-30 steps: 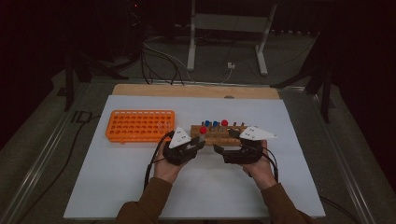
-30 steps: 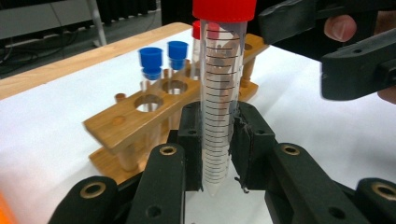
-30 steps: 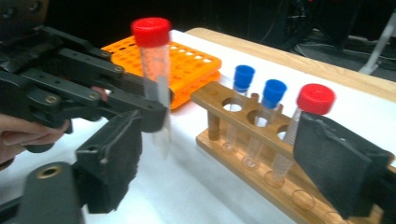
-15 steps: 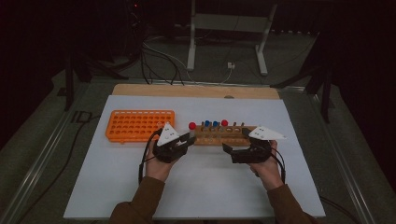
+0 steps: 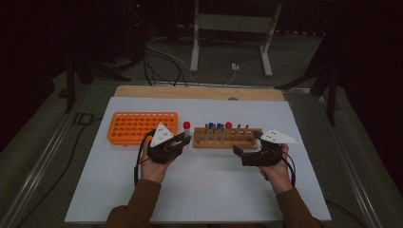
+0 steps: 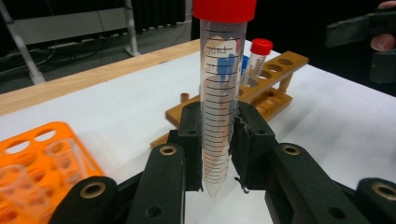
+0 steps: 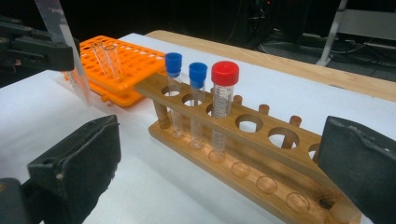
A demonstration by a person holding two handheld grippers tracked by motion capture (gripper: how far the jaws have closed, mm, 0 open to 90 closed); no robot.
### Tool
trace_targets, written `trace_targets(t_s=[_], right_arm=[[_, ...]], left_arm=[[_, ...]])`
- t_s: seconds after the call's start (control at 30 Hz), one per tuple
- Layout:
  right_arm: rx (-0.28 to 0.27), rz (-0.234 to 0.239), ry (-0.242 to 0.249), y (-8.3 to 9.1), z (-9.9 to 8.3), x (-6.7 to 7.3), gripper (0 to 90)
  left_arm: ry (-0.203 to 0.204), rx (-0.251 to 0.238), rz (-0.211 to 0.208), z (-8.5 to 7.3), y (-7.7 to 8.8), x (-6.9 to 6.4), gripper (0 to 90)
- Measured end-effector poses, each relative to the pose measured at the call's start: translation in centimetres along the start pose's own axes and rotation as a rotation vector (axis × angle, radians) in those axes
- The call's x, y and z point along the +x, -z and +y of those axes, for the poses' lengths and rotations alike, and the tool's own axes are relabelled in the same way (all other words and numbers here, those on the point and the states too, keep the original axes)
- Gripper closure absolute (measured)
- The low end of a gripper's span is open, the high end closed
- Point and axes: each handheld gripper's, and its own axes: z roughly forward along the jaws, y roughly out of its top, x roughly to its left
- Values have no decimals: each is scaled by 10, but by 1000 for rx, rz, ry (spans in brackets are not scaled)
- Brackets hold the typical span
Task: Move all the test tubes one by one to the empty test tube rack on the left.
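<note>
Nearest the person, the left gripper [image 5: 179, 141] pinches a clear tube with a red cap [image 6: 219, 88] between its fingers [image 6: 191, 140], holding it upright with its pointed tip just above the white tabletop [image 5: 199, 190]. In the high view that red cap [image 5: 187, 125] shows in the gap between the two racks. To the right, the right gripper [image 5: 243, 153] sits near the right end of the wooden rack [image 5: 227, 137]; its fingers [image 7: 79, 163] have just been opening and are spread wide with nothing between them. In the right gripper view, the wooden rack stands just ahead, holding two blue-capped tubes [image 7: 173, 88] and a red-capped tube [image 7: 223, 102] side by side at its left end, the other holes bare. Farther left lies the orange rack [image 5: 142, 127], with a couple of clear uncapped tubes [image 7: 105, 53] standing in it.
</note>
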Motion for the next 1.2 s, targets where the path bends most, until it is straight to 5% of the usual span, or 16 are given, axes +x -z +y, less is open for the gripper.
trace_targets(t_s=[0.73,1.2], right_arm=[[-21,-20,-1,11,-3,-9,0],[-27,-20,-1,11,-3,-9,0]], left_arm=[[54,-28,159,-6,32,44,754],[75,-18,279,-15,26,65,754]])
